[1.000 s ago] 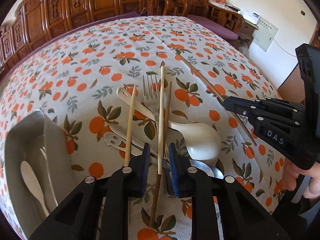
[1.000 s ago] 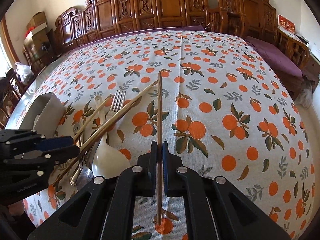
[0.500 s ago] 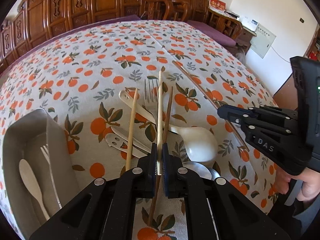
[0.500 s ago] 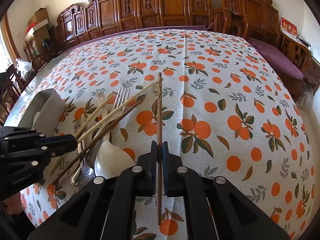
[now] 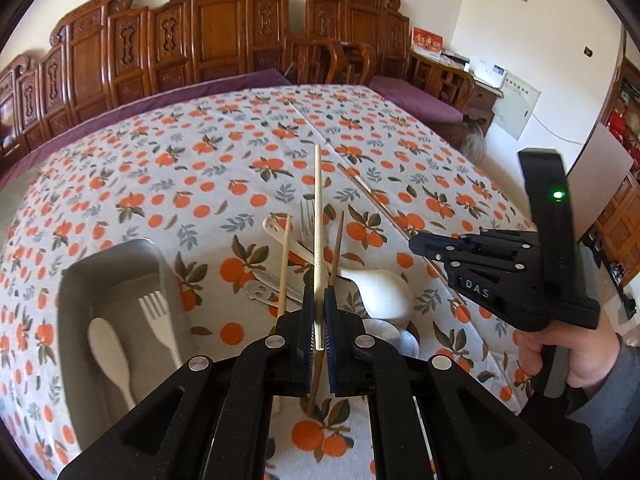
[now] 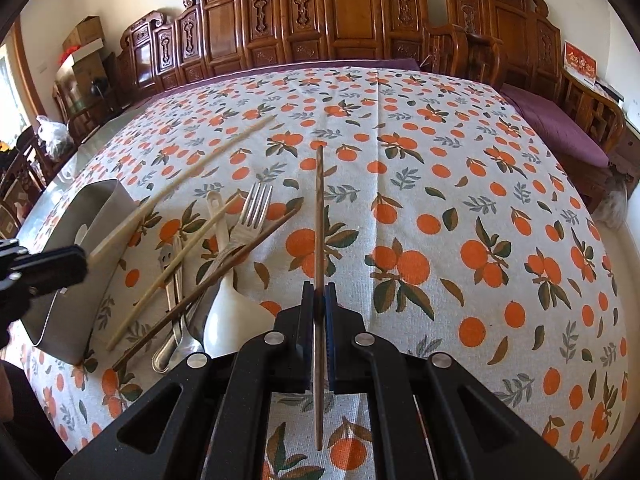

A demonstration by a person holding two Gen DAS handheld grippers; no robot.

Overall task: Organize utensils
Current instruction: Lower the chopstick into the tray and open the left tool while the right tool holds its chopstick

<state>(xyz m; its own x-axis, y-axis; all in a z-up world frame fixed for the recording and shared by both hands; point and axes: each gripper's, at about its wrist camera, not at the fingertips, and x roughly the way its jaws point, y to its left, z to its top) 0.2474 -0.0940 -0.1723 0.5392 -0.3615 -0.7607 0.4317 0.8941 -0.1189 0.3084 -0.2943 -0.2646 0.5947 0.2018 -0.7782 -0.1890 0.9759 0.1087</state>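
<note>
The pale bamboo chopstick (image 5: pixel 318 240) is now pinched between the pressed-together fingers of the left gripper (image 5: pixel 318 316) and lifted clear of the utensil pile; a second ago those fingers stood spread around it as it lay on the heap, and half a second ago they had closed on it. The dark wooden chopstick (image 6: pixel 319 240) sits clamped in the right gripper (image 6: pixel 319 312), as it was a second ago, held above the table (image 6: pixel 460 184) to the right of the pile. Each hand thus carries one stick, probably bound for the grey organizer tray (image 5: pixel 80 280) at near left, which already holds a white plastic fork (image 5: pixel 158 320) and a white spoon (image 5: pixel 106 348). Left on the cloth are a second pale chopstick (image 5: pixel 285 264), a dark chopstick (image 5: pixel 337 248), a metal fork (image 6: pixel 250 216) and a white ceramic spoon (image 5: pixel 386 292).
</note>
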